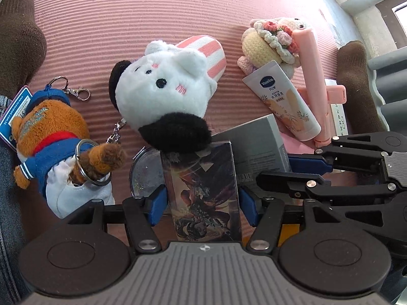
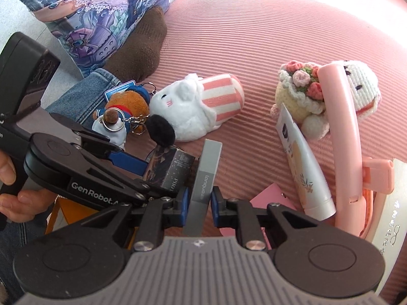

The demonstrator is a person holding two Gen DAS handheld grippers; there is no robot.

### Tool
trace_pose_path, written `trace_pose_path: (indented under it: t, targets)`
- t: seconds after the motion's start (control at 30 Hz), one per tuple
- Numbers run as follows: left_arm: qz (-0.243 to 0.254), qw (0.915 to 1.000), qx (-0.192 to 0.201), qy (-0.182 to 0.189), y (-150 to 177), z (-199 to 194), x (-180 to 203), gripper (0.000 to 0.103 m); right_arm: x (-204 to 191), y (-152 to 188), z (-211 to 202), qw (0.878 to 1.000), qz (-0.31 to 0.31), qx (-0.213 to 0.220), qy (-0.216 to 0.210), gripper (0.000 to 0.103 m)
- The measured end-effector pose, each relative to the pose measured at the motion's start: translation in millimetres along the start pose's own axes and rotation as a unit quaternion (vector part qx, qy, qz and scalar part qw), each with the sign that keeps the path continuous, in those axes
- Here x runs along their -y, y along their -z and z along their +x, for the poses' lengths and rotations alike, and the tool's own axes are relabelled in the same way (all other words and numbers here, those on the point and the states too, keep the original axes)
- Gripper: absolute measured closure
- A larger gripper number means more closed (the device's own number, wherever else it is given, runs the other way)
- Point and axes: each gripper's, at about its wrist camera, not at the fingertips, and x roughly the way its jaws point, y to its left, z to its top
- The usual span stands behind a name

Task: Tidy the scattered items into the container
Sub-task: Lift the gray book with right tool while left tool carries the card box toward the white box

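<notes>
Left gripper (image 1: 202, 200) clamped on illustrated card box (image 1: 203, 193), blue pads against both long sides, box upright betw. them. Right gripper (image 2: 199, 203) closed on narrow edge of grey box (image 2: 207, 175), pads pressing each face; grey box just right of card box, the two nearly touching.

Spread over pink ribbed mat (image 2: 267, 38): white bear plush w/ pink-striped body (image 1: 170, 86) at centre, black paw resting on card box top. Brown bear keychain in blue jacket (image 1: 51, 137) at left, key ring around its paw. Crochet doll w/ flowers (image 1: 269, 40) far right; Vaseline tube (image 1: 287, 101) leaning against it, pink stick-shaped gadget (image 1: 313, 76) alongside tube. Round clear disc (image 1: 145, 172) just left of card box. Brown socked foot (image 1: 20, 30) far left. Container: can't tell which.
</notes>
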Motion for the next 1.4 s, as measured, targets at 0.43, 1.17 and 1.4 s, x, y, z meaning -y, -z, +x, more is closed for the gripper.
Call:
trace_pose_path:
  t: [0.43, 1.17, 1.4]
  targets:
    - [-0.006, 0.9972, 0.072, 0.017, 19, -44, 17, 0.033, -27, 17, -49, 0.996, 0.025, 0.079, 0.041, 0.087]
    - [0.086, 0.9547, 0.283, -0.032, 144, -120, 99, 0.033, -82, 108, -168, 0.973, 0.094, 0.209, 0.041, 0.087]
    - [0.085, 0.9549, 0.281, -0.041, 170, -104, 98, 0.033, -87, 141, -152, 0.974, 0.123, 0.182, 0.052, 0.087]
